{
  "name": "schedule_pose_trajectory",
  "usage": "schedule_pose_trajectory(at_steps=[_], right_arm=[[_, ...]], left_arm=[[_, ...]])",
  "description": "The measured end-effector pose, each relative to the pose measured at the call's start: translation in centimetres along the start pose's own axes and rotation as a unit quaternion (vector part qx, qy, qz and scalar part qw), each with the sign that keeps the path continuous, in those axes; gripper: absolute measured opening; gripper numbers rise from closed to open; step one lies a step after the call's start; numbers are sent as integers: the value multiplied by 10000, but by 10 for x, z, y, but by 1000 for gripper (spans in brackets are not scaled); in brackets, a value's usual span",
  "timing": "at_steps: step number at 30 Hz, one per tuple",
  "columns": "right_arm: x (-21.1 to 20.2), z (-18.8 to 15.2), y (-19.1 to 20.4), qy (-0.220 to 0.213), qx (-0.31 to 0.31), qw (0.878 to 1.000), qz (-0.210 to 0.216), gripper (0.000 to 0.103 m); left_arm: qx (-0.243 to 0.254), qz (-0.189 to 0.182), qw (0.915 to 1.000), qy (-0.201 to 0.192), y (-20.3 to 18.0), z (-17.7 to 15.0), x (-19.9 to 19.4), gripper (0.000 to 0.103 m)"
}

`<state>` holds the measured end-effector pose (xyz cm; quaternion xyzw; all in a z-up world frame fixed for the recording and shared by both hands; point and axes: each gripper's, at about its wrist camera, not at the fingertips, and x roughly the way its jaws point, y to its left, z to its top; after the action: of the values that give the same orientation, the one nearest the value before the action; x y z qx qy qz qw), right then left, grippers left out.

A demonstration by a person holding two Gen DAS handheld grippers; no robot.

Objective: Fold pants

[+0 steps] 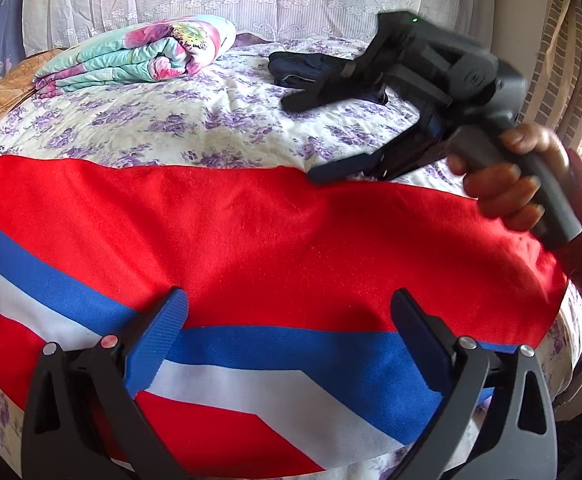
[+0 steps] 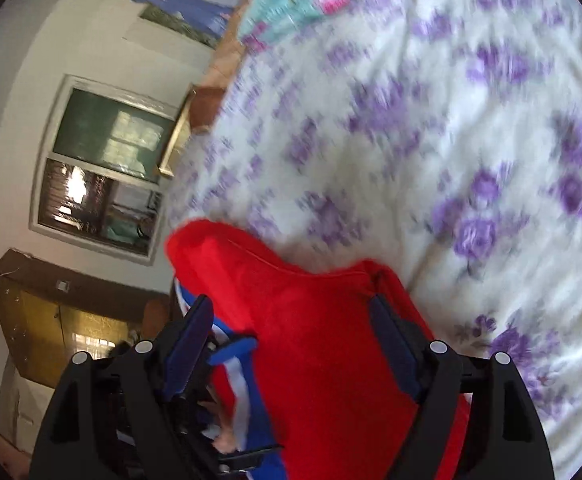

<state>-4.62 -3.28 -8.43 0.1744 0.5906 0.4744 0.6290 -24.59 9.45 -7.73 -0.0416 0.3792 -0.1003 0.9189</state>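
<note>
Red pants (image 1: 275, 232) with blue and white stripes, spread across floral sheet (image 1: 195, 120). Left gripper (image 1: 287, 304) wide above them, gripping nothing. Right gripper (image 1: 303, 136) wide too, lower finger at far edge.

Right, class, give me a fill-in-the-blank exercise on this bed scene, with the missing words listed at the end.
1. The pants spread across the bed are mainly ____ with blue and white stripes.
2. The bedsheet is printed with ____ flowers.
3. The jaws of the left gripper stand ____ above the pants.
4. The folded quilt lies at the far ____ of the bed in the left wrist view.

Missing words: red; purple; open; left
</note>
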Motion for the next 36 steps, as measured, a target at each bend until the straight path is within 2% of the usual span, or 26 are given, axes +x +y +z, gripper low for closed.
schedule_pose_trajectory(at_steps=[5,10,12,13,15,17,19,21,24,26,29,31,36], right_arm=[[-21,4,0,-624,115,9977,-230,81],[-59,-42,26,-943,-193,9953,45,81],[-65,-68,25,-985,-184,9949,93,86],[-63,-75,20,-992,-156,9949,8,89],[-51,-79,6,-925,17,9953,-287,90],[-44,-78,-7,-1027,235,9940,-278,86],[-49,-79,-4,-1123,248,9927,-356,85],[-65,-92,9,-1473,163,9869,-632,86],[-93,-128,25,-1800,-103,9819,-582,86],[-128,-169,27,-2231,7,9729,-610,86],[-179,-226,16,-2861,496,9544,-701,86],[-213,-272,6,-3259,883,9377,-817,87],[-260,-363,-27,-3869,1814,8962,-1192,87]], left_arm=[[38,47,10000,29,0,0,1,98],[21,35,10000,10,0,0,1,98],[14,45,10000,11,0,0,1,98],[18,61,10000,16,0,0,2,98],[42,117,9999,26,-1,0,2,98],[51,161,9999,34,-2,0,3,98],[81,217,9997,55,-3,0,4,98],[103,255,9996,60,-4,0,4,98],[112,264,9996,47,-4,-1,4,98],[102,247,9996,26,-3,-1,3,98],[81,218,9997,-19,-3,-3,1,98],[66,195,9998,-50,-2,-3,0,98],[46,181,9998,-82,-2,-4,-1,98]])
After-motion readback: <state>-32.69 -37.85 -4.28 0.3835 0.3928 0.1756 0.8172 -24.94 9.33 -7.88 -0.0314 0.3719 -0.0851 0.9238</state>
